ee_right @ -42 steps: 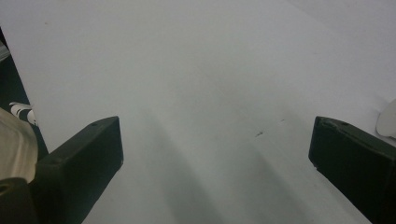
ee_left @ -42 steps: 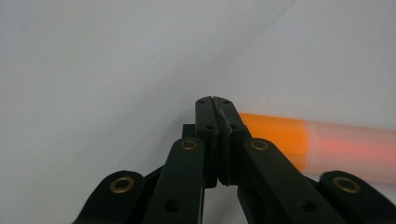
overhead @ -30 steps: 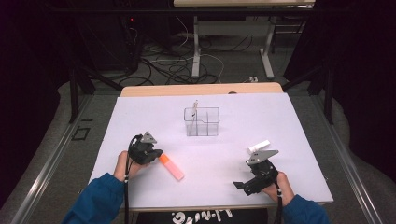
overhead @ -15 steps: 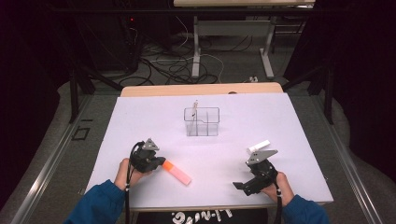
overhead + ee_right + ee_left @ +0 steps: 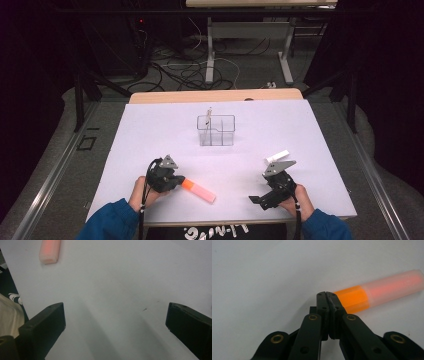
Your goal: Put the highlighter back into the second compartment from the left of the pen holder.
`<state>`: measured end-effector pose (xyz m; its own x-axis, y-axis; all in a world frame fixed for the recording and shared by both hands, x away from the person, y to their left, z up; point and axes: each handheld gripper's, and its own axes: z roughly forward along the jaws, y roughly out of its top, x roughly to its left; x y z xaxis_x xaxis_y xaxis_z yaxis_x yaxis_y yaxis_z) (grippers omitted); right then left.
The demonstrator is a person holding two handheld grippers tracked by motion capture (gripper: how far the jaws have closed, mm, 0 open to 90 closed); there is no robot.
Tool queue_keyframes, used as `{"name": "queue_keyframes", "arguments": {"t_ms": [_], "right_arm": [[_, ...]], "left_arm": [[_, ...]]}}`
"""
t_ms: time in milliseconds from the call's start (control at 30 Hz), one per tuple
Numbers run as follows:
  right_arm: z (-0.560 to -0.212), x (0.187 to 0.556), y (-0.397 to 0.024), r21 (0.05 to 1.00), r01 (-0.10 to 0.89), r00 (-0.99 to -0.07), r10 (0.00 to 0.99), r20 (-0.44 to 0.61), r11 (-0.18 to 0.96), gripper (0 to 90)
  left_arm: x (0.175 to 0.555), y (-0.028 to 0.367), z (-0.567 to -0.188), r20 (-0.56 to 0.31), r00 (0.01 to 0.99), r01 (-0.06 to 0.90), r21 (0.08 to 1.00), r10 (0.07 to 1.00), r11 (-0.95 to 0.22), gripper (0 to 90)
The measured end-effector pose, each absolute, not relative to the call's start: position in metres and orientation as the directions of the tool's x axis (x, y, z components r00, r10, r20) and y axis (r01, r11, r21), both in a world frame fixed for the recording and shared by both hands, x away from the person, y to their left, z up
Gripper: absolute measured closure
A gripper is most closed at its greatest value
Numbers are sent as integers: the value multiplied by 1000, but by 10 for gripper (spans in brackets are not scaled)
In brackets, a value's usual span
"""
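While our left tongs (image 5: 326,293) have their jaws pressed flat together with nothing between them, their tips sit right against the orange end of the orange highlighter with a frosted translucent cap (image 5: 377,292), which lies flat on the white desk (image 5: 310,135) near its front edge, cap end pointing away to our right. In the high view the left tongs (image 5: 176,181) meet that pen (image 5: 198,190) at its orange butt. We judge the step in hand to be a nudge or a regrip, so we should part the jaws, straddle the orange barrel across its width, and close squarely; pushing with shut tips risks rolling the pen aside.

Our right tongs (image 5: 115,322) stand wide open over bare desk, holding nothing, with the capped end of the pen (image 5: 50,250) well ahead of them. Farther back stands a clear plastic divided holder (image 5: 216,131), probably the pen's destination, and a small white block (image 5: 277,155) lies near the right tongs (image 5: 272,175).

No brand, label or legible writing shows on the pen or holder.
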<state>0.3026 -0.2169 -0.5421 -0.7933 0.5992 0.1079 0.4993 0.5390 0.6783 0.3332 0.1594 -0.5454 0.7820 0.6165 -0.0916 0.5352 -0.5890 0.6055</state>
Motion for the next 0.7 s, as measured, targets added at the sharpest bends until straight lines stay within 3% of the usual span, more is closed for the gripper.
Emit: {"name": "queue_keyframes", "arguments": {"t_ms": [233,400,600,700], "right_arm": [[-541,303,-216,668,500,-798,593,107,551,22],[-541,302,-213,670,502,-794,598,107,547,23],[-541,302,-209,663,508,-794,597,113,551,22],[-540,302,-207,650,513,-798,591,120,561,21]], "left_arm": [[329,150,-547,-87,790,523,612,607,-593,886],[332,156,-543,-75,781,516,637,620,-573,827],[339,169,-535,-48,750,512,674,660,-533,675],[343,176,-533,-20,720,518,681,694,-517,535]]}}
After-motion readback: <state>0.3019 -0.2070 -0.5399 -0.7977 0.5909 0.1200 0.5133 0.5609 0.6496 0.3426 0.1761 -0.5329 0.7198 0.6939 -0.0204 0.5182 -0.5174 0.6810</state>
